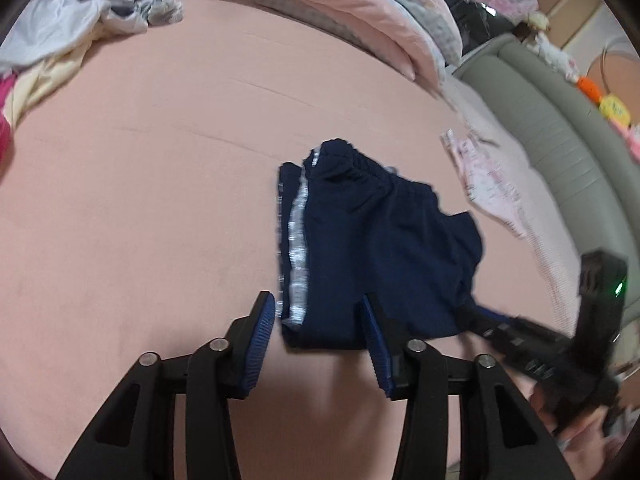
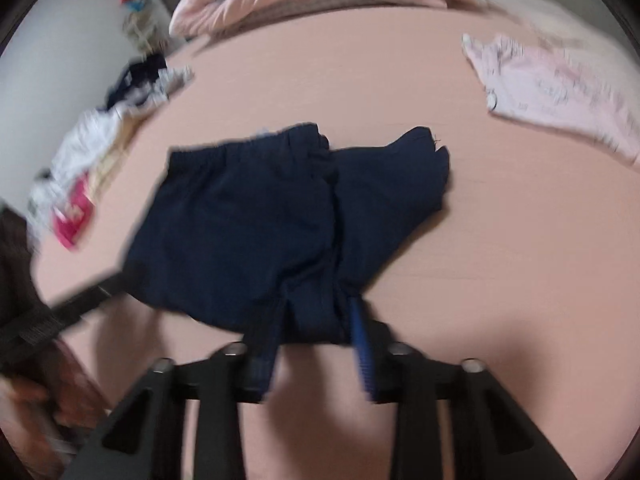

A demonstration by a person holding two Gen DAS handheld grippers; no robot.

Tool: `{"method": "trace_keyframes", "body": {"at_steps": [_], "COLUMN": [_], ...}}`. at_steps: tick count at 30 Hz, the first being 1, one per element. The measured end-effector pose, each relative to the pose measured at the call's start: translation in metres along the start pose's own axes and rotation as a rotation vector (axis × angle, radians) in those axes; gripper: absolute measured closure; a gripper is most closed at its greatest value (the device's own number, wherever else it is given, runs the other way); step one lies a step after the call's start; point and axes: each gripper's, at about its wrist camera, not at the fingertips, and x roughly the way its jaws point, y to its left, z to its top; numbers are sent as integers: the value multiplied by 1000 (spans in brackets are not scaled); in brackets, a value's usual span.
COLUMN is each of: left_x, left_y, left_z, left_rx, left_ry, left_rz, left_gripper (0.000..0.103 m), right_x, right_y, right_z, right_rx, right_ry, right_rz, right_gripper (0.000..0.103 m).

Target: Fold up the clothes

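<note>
The navy shorts (image 1: 360, 248) lie on the pink bed (image 1: 140, 200), a little right of centre in the left wrist view, their long axis running from the gathered waistband at the top down to the hem at the tongs. The left tongs (image 1: 318, 322) straddle the lower hem, pads apart with cloth between them, not visibly pressing. The right tongs (image 2: 318, 320) are clamped on the bunched hem at the shorts' lower right corner. Both hands sit at the near edge. Unfolded clothes (image 1: 72, 28) are heaped upper left, a pink garment (image 2: 552, 92) lies at right, and a quilt (image 1: 340, 4) lies along the top.
</note>
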Motion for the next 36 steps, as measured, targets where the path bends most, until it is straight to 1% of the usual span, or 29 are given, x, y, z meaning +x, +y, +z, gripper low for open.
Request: {"method": "trace_keyframes", "body": {"at_steps": [1,2,3,4,6,8,9,10,12,13,14,15,17,18,19,20,22,23,24,26,28,29,31,32,34,35,36], "left_x": [3,6,9,12,7,1,-1,-8,-20,-31,-34,-32,-27,-21,-13,-12,-18,-23,-28,-43,-52,-50,-41,-34,-21,-8,-3], "left_y": [1,2,3,3,1,-2,-4,-7,-11,-12,-13,-12,-9,-4,5,9,13,11,9,1,-11,-19,-34,-41,-55,-59,-59], "left_z": [-1,-3,-4,-5,-4,-3,-3,-4,-8,-15,-21,-30,-45,-51,-57,-58,-52,-49,-45,-35,-30,-27,-24,-24,-25,-29,-32], "left_rx": [-7,-13,-20,-27,-30,-34,-35,-30,-16,-32,-37,-25,-14,-23,-53,-79,-108,-91,-74,-15,65,108,192,233,315,345,363], "left_ry": [-2,-4,-6,-8,3,14,20,29,39,38,57,94,157,186,217,220,224,213,203,143,95,79,64,64,64,100,108], "left_rz": [11,22,33,43,18,-7,-19,-38,-59,-85,-97,-93,-84,-68,-62,-80,-89,-59,-29,20,20,33,43,41,36,28,41], "left_gripper": [83,86,88,89,92,93,93,93,93,93,93,93,93,93,92,91,89,89,85,83,83,82,82,82,82,81,79], "right_x": [-1,-2,-3,-8,-20,-23,-26,-31,-40,-44,-48,-53,-54,-50,-46,-43,-46,-48,-50,-54,-65,-71,-82,-80,-61,-51,-39], "right_y": [1,2,1,-4,-13,-11,-12,-13,-17,-18,-20,-21,-26,-27,-28,-29,-21,-17,-15,-12,-3,2,11,16,28,34,36], "right_z": [0,-1,-2,-8,-19,-22,-23,-25,-30,-33,-36,-42,-59,-64,-69,-75,-74,-75,-75,-74,-69,-66,-61,-58,-56,-54,-56], "right_rx": [1,4,8,2,-14,-36,-26,-14,5,15,24,36,49,52,56,59,5,-20,-24,-28,-57,-71,-101,-107,-136,-151,-162], "right_ry": [1,2,7,3,-5,-20,-30,-34,-28,-24,-21,-10,24,48,72,96,93,87,73,42,-60,-112,-217,-232,-189,-166,-118], "right_rz": [7,16,40,45,52,-11,-33,-32,4,23,42,64,46,37,28,19,-23,-48,-69,-112,-161,-185,-233,-201,-157,-137,-141], "right_gripper": [84,89,91,91,92,93,93,93,93,93,93,93,93,93,93,93,92,90,85,83,83,80,80,80,80,80,80]}}
